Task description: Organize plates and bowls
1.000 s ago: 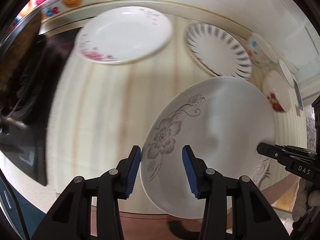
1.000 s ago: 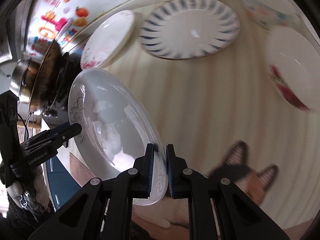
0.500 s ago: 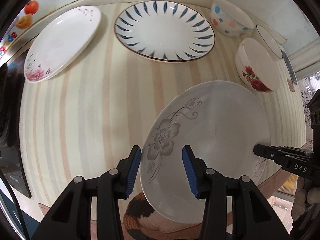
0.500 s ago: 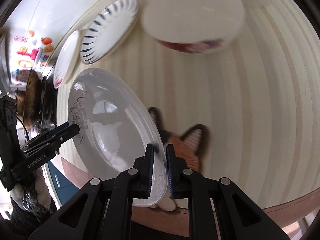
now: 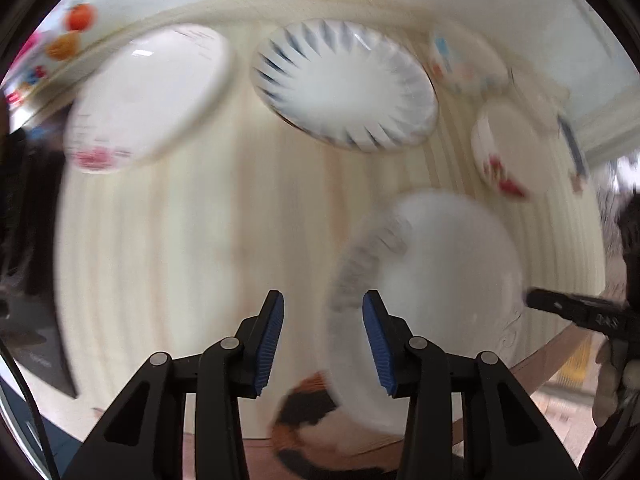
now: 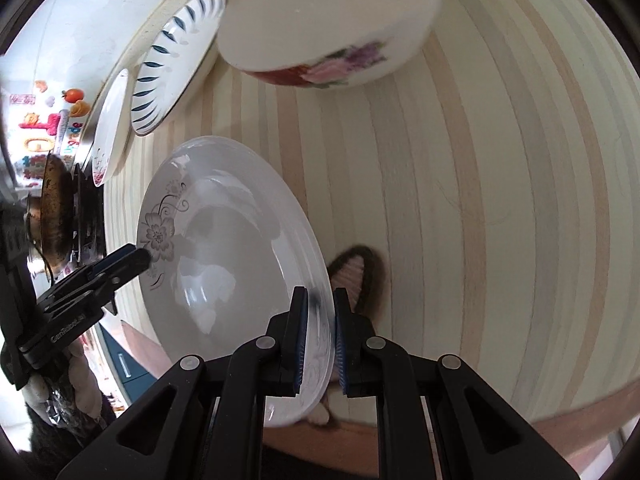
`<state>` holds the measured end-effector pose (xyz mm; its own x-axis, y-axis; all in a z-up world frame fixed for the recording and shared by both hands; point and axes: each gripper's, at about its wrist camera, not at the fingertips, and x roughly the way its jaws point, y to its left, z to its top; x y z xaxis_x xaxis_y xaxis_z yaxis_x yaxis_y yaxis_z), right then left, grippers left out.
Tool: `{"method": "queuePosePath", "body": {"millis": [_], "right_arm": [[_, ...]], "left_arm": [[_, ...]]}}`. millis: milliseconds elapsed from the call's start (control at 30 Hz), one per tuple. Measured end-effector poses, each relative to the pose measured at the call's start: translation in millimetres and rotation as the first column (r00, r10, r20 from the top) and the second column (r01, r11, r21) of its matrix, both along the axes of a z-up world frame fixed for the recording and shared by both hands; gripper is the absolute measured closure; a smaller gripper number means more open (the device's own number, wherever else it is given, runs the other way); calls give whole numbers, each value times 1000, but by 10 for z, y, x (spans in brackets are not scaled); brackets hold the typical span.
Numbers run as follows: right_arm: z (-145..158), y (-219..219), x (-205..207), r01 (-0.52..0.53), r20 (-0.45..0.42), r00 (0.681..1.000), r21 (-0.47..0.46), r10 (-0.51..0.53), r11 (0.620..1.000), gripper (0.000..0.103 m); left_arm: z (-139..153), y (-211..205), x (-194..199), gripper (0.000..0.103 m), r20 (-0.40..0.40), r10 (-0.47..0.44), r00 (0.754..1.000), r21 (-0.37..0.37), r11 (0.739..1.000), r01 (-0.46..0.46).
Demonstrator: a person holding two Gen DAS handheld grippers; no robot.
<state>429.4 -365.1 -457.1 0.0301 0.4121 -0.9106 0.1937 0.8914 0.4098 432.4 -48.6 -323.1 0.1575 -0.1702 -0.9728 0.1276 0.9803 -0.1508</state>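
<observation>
A striped cream and tan countertop (image 6: 500, 168) fills the frame. Off to the left, a dark, worn pan (image 6: 52, 208) sits on a black stove (image 6: 90, 216). Colourful fruit and letter stickers (image 6: 48, 120) dot the wall behind it. At the counter's near edge, a calico cat (image 5: 308, 408), one ear (image 6: 354, 280) poking up.

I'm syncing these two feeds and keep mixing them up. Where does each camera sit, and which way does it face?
Left wrist: rides the left gripper, facing across the striped table to the far plates; jaws open, empty; right gripper's tip enters at right.
Right wrist: rides the right gripper, jaws clamped on the grey-flower plate, facing the rose bowl; left gripper's tip shows at left.
Shared: grey-flower plate, blue-striped plate, rose bowl, table.
</observation>
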Motion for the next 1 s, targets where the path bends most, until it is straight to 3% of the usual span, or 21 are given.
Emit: {"method": "queuePosePath", "body": {"millis": [100,167,233,333,433,633,733,933,1000], "right_arm": [[497,53,-48,-17,98,995,-33,20,999,80],[833,215,4,-42,171,984,-24,46,999,60],[1102,479,180,-70,242,968,-6,70,998,57],[1229,920,567,-111,298,950,36,95,993,57],[1168,1435,1138,-136,340,932,11,124,991,57],[682,2385,2327,-208,338,918,-30,206,978,57],[439,2670,2670,-243,327,910,-77,255,967,57],[93,2950,3153,-238,304,917,-104,259,966,58],[23,2988,3246,-244,304,915,-102,264,964,60]], "left_arm": [[231,506,135,64,67,121,990,11,992,-122],[272,863,327,64,103,201,974,27,978,-205],[220,1068,438,64,94,255,962,18,966,-258],[40,1378,670,65,69,329,942,9,944,-330],[-133,1510,835,65,66,361,930,34,931,-364],[-462,1695,1049,65,39,396,917,75,914,-398],[-562,1759,1125,65,23,401,916,94,911,-402],[-750,1878,1258,65,-9,422,906,53,905,-421],[-768,1902,1292,69,6,421,907,31,907,-421]]}}
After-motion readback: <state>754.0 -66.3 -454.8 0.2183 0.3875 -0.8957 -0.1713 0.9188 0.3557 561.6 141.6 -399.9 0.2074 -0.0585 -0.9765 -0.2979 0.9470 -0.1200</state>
